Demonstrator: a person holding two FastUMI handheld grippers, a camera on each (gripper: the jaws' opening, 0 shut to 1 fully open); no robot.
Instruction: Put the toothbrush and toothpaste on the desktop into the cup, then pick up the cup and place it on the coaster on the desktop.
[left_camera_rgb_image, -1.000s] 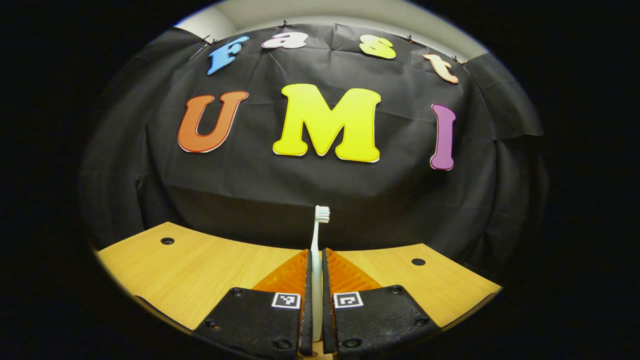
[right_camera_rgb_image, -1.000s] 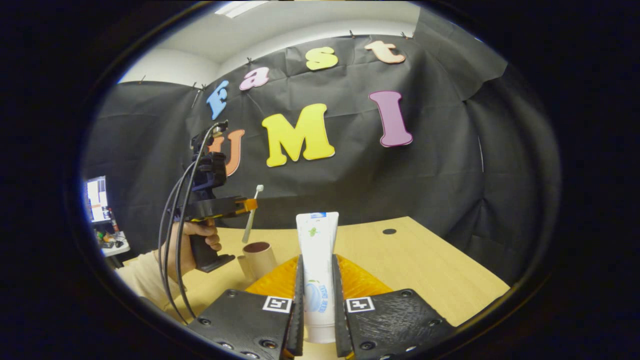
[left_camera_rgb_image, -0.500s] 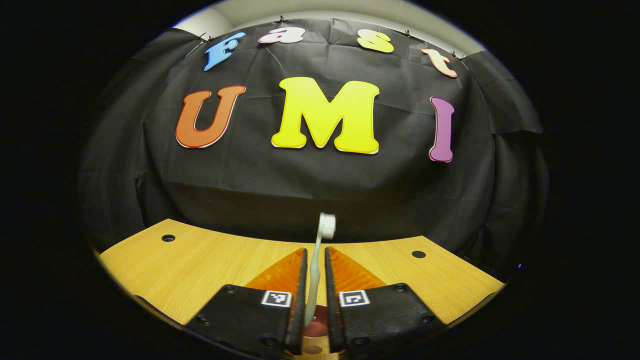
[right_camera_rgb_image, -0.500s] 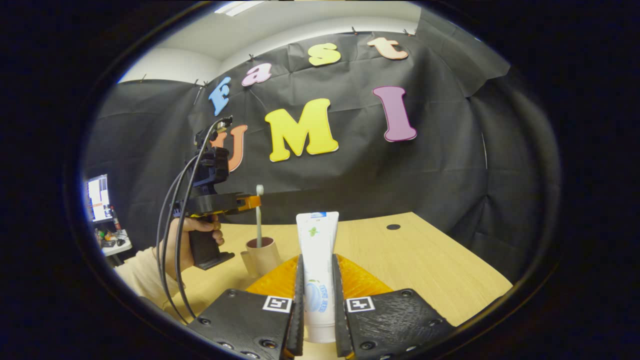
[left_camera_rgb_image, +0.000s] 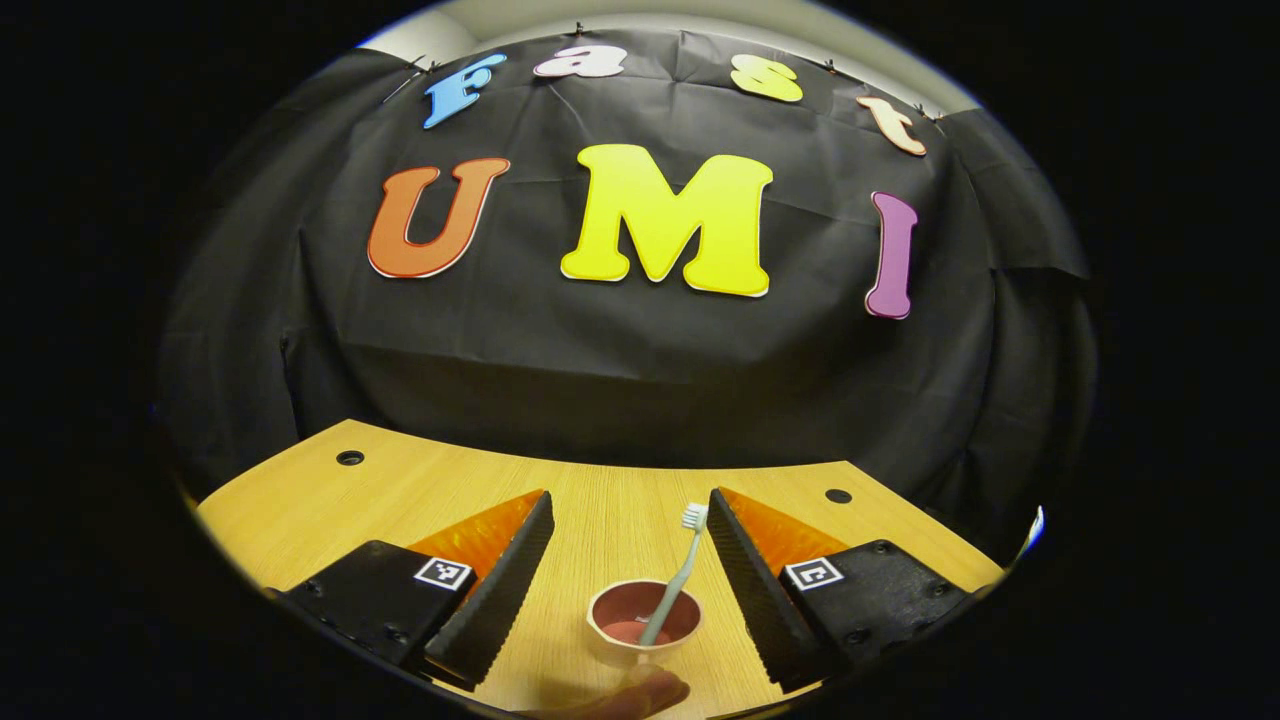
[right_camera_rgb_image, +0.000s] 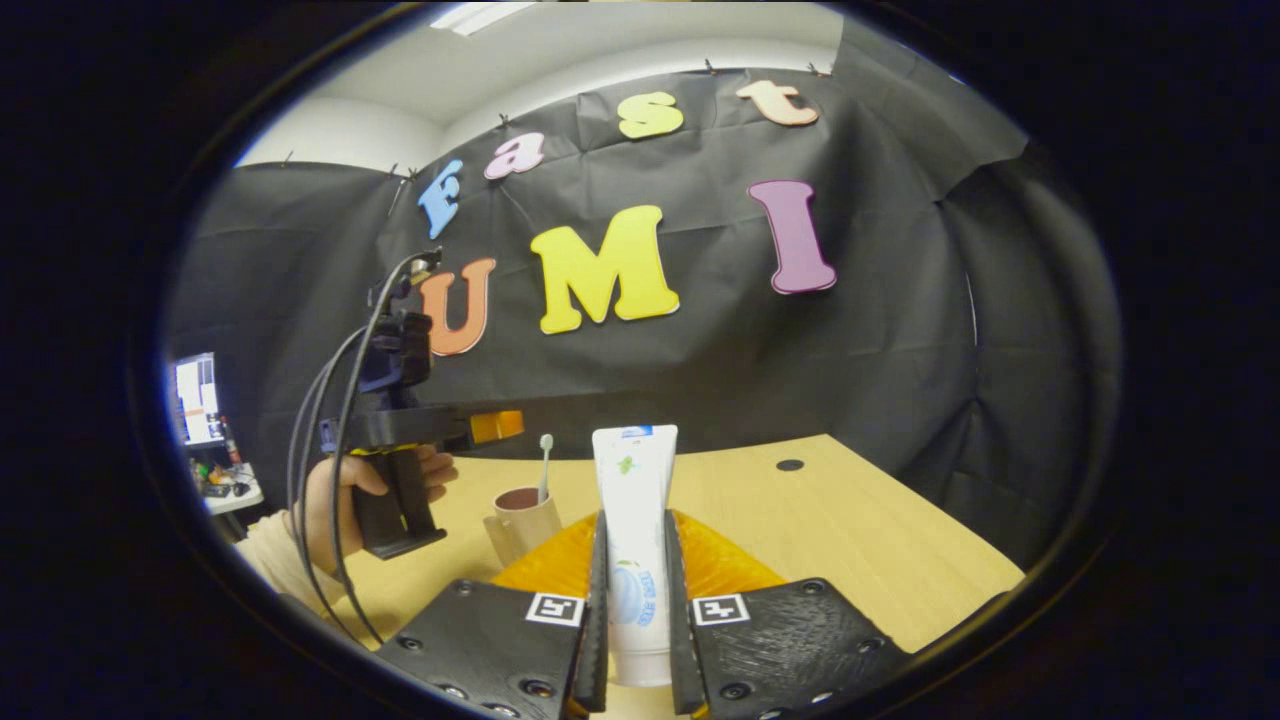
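Right gripper view: right hand-held gripper pinches the toothpaste; left hand-held gripper spread above the cup holding the toothbrush. A clumsy insertion could topple it.

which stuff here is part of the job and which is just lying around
Part of the job:
toothbrush, standing in the cup
toothpaste, held in the right gripper
left gripper, open above the cup

Just lying around:
monitor and clutter beyond the desk
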